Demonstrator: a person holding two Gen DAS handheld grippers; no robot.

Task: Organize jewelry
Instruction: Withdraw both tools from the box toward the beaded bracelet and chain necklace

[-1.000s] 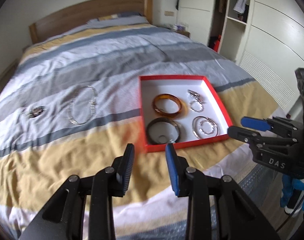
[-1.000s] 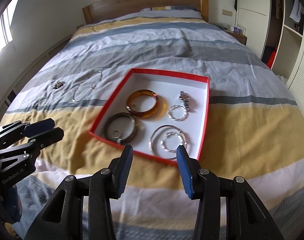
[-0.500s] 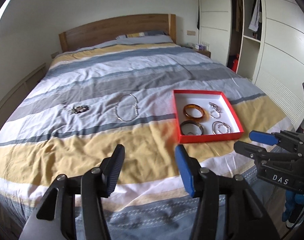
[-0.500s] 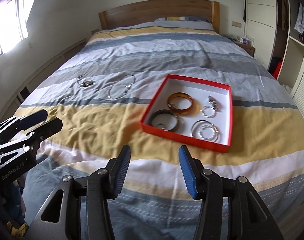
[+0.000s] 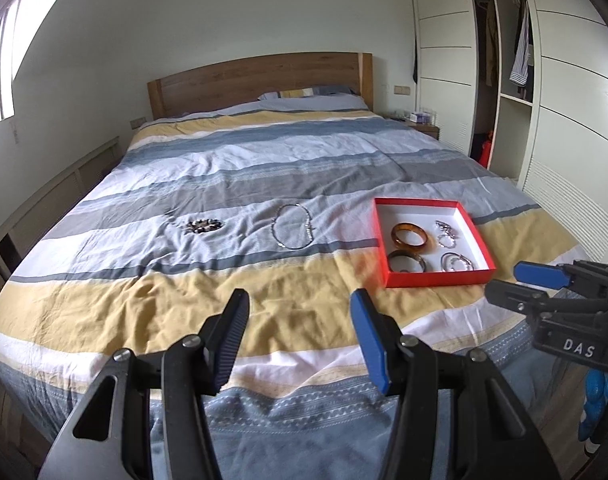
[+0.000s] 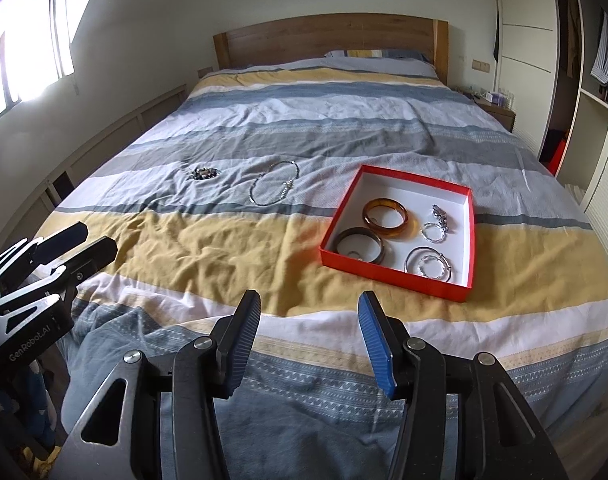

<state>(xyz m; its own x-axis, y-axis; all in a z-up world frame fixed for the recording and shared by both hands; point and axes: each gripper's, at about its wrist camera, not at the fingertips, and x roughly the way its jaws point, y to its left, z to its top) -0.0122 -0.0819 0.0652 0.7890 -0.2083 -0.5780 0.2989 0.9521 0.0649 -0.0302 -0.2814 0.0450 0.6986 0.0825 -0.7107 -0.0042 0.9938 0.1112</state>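
The bed [image 5: 223, 288] filled both views, its striped duvet rumpled near the foot edge, and both claws hung off that foot edge, well short of any jewellery. The red box [image 6: 392, 270] sat toward the right side of the bed, already carrying an amber bangle [image 6: 386, 216], a dark bangle [image 6: 360, 245] and several silver rings and hoops. Two pieces were left out on the duvet, left of the box: a silver chain necklace [image 5: 293, 227] looped open, and farther left a dark beaded piece [image 5: 203, 225], possibly a bracelet or brooch, too small to tell.

The left gripper [image 5: 299, 340] stood spread wide with nothing between its fingers. The right gripper [image 6: 308, 340] was spread too and empty; its jaws were easing apart a touch. The necklace lay well ahead of the left claw, slightly left of its centre line. The box lay ahead and right of the right claw.

The risks looked real enough. A thin chain on soft cloth invites a pinch of duvet along with it, or a slip that leaves half the chain trailing. Dragging it over the box wall could snag the rim and shift the light box on the bedding. The small beaded piece could sink into a fold under pressure.
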